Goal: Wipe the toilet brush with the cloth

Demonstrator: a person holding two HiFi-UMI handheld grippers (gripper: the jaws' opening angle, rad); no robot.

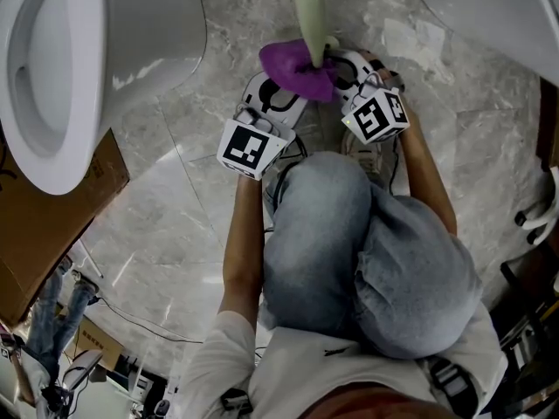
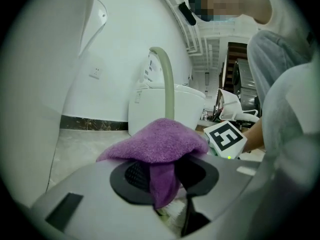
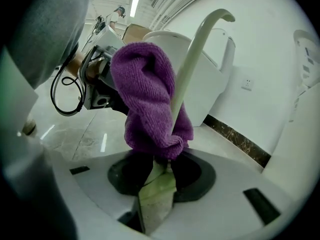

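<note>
I am observing the left gripper [image 2: 162, 183] clamping a fold of the purple terry cloth [image 2: 160, 141] between its jaws. The cloth is draping over the jaw tips and wrapping around the handle of the pale green plastic toilet brush [image 3: 192, 59]. The right gripper [image 3: 156, 181] is closing narrowly on the lower part of that handle, just below the cloth. The handle is rising upright to a curved top. The two grippers are meeting nose to nose over the grey marble floor [image 1: 175, 208], just ahead of the person's jeans-clad knees [image 1: 349, 234]. A white ceramic toilet [image 1: 148, 24] is standing off to the left.
</note>
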